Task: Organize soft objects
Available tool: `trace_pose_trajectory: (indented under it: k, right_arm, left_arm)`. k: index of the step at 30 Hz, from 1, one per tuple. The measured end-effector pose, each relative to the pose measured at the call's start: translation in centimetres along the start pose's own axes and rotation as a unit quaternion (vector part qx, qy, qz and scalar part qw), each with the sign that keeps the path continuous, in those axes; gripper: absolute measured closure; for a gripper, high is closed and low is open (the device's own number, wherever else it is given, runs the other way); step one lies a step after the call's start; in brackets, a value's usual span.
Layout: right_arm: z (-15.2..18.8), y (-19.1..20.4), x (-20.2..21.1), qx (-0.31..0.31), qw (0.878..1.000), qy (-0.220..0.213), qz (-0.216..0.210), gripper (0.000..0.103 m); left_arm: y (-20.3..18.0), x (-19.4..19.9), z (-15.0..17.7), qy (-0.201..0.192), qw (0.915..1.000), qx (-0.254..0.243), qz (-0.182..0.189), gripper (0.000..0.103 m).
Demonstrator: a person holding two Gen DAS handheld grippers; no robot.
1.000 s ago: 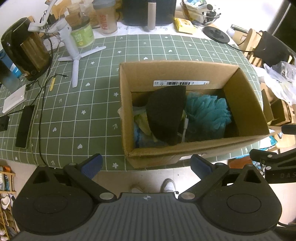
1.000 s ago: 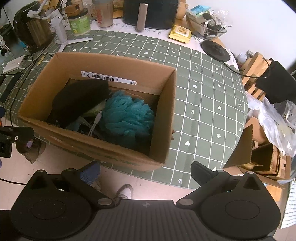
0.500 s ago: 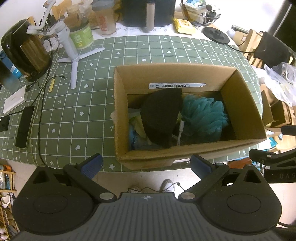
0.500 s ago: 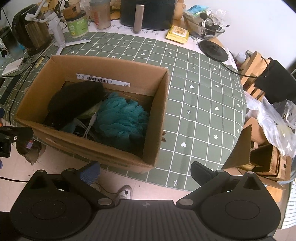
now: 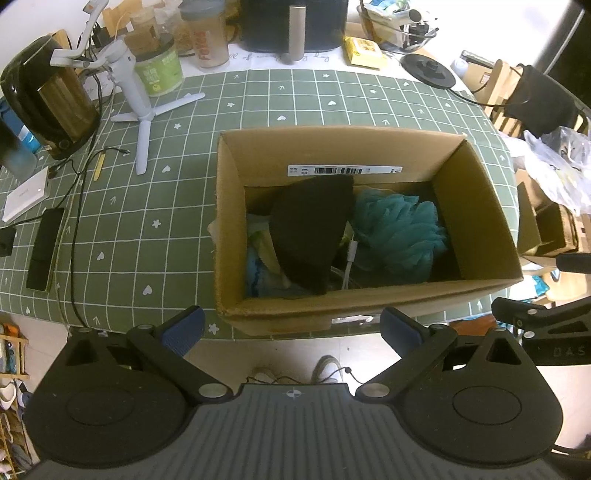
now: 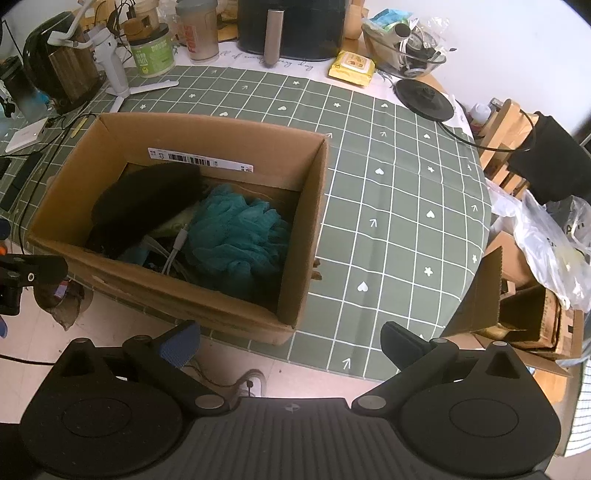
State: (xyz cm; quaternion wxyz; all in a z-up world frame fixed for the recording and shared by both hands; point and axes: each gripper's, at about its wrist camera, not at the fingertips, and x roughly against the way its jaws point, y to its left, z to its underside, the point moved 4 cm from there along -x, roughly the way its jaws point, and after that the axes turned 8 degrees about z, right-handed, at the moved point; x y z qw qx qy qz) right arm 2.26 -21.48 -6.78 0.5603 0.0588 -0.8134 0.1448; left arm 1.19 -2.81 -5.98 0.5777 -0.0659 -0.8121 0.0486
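An open cardboard box (image 5: 476,206) (image 6: 306,236) stands at the near edge of a green checked tablecloth. Inside lie a black soft cloth (image 5: 310,225) (image 6: 144,201), a teal mesh pouf (image 5: 399,229) (image 6: 236,236), a white cable (image 5: 351,258) (image 6: 177,247) and pale and blue fabric (image 5: 258,258) at the left end. My left gripper (image 5: 291,321) hovers open just in front of the box's near wall, nothing between its fingers. My right gripper (image 6: 290,338) is open too, off the box's near right corner.
At the back of the table stand a black kettle (image 5: 48,99), a white tripod (image 5: 140,99), a green jar (image 5: 159,66), a black appliance (image 6: 291,26), a yellow pack (image 6: 351,66) and a glass bowl (image 6: 402,48). A phone (image 5: 46,247) and cables lie left. Boxes and bags (image 6: 546,251) crowd the right.
Both grippers have pulled back and up a little, so the box sits farther off and smaller in both views. The contents of the box have not moved.
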Motion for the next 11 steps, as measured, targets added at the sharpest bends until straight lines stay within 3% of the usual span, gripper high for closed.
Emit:
trace_pose_trajectory:
  k: [11]
  right_arm:
    - [-0.26, -0.6, -0.02, 0.001, 1.0, -0.004, -0.007, 0.0]
  left_arm:
    - [-0.24, 0.09, -0.45, -0.007, 0.9999, 0.002, -0.01, 0.0]
